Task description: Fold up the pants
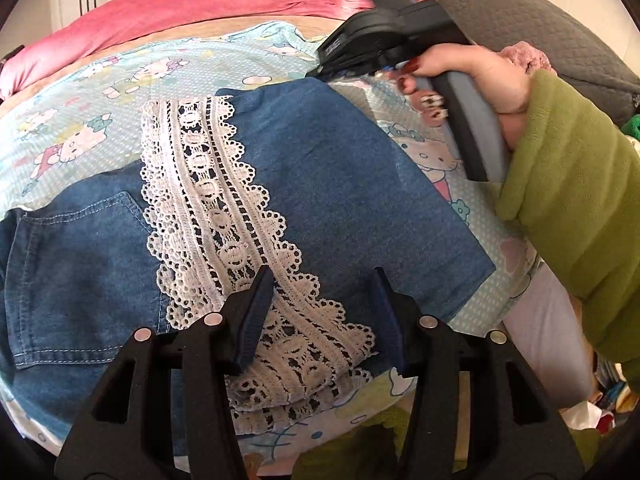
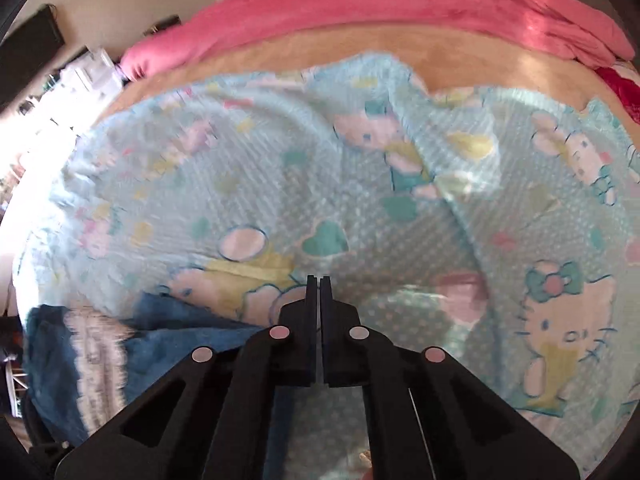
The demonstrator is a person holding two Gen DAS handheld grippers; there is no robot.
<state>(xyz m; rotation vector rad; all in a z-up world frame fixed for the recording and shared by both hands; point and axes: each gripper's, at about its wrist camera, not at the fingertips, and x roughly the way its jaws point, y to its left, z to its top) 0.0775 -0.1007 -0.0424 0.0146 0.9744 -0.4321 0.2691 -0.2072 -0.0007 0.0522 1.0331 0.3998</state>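
1. Hovering just above the near edge of the pants [image 1: 320,184], the left gripper [image 1: 320,284] has its two dark fingers spread wide apart with nothing between them.
2. The right gripper [image 2: 319,280] has its fingers pressed together with only a thin slit between them; it appears to hold nothing, though that view is smeared by motion.
3. In the left wrist view the right gripper [image 1: 316,74] sits at the far right corner of the pants, its tips down at the cloth there, carried by the person's hand [image 1: 488,80] in a green fleece sleeve [image 1: 572,208].
4. The pants are blue denim, lying folded and flat on the blue cartoon-print blanket [image 1: 80,128], with a back pocket [image 1: 80,276] showing on their left part.
5. A band of white lace trim [image 1: 224,232] runs across the pants from the far edge to the near edge, passing between the left gripper's fingers.
6. In the right wrist view the pants [image 2: 168,332] sit low and left of the closed fingers, the blanket [image 2: 360,184] filling the rest.
7. Beyond the pants, past the blanket, lies a pink duvet [image 1: 200,4].
8. To the right of the pants, behind the hand, is a grey quilted cushion [image 1: 540,12].
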